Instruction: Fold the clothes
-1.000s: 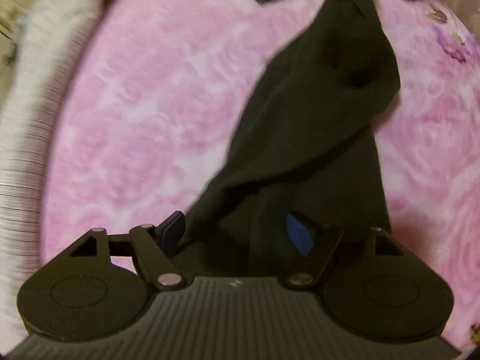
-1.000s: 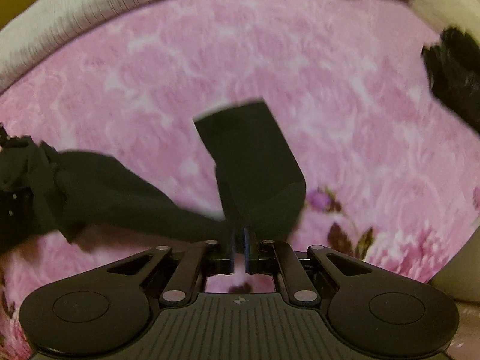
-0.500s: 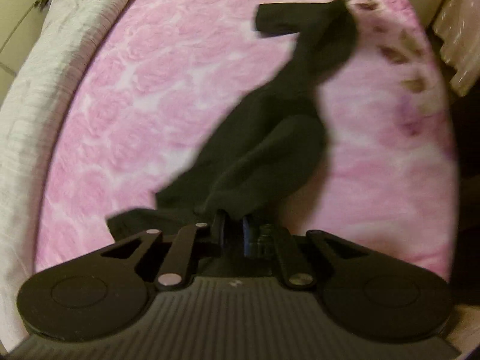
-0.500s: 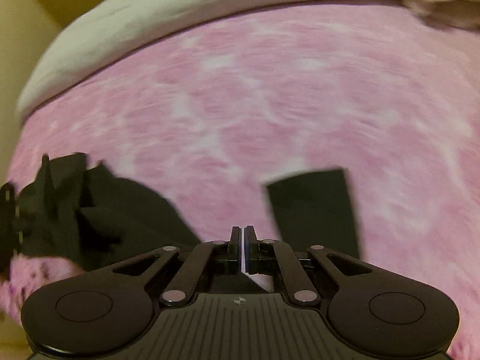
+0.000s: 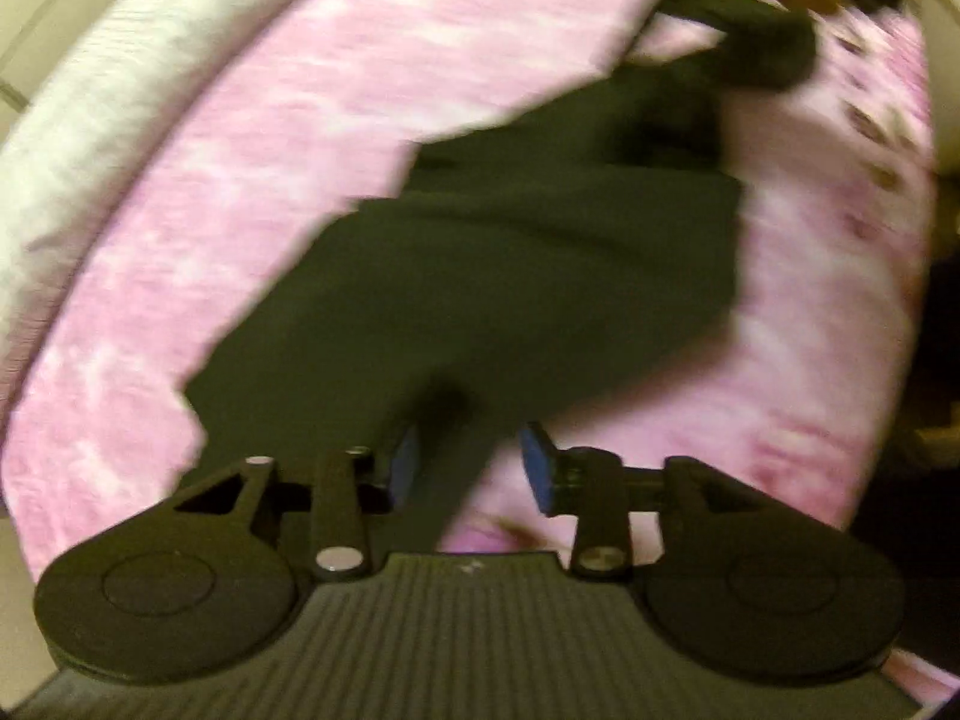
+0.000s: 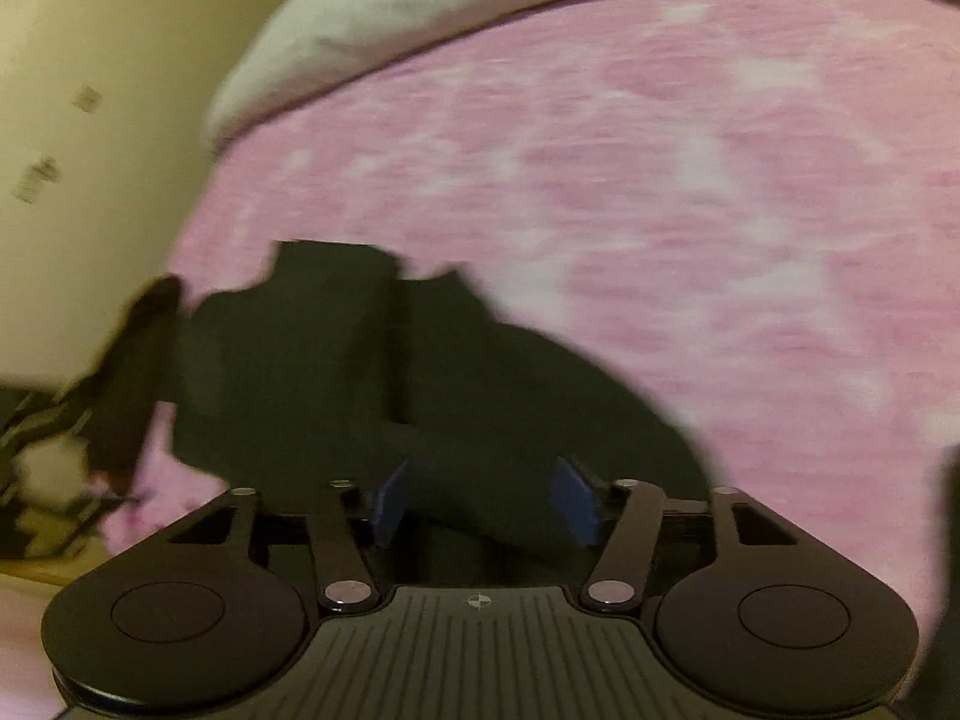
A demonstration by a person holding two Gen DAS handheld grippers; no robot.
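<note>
Left claw (image 5: 467, 468): pointed steeply down at the bed (image 5: 252, 192), jaws opening, dark cloth between them, not pinched.
Right claw (image 6: 483, 501): angled down, jaws opening, cloth between.
Garment (image 5: 516, 276): one, black, lying beside the bed's white-edged side.

A blurred view down the right gripper (image 6: 480, 498), its blue-padded fingers (image 6: 577, 501) opening. A dark garment (image 6: 372, 384) lay crumpled between and beyond them on a pink blanket (image 6: 660, 180). A white bedcover (image 6: 372, 18) edged the bed's far side.
</note>
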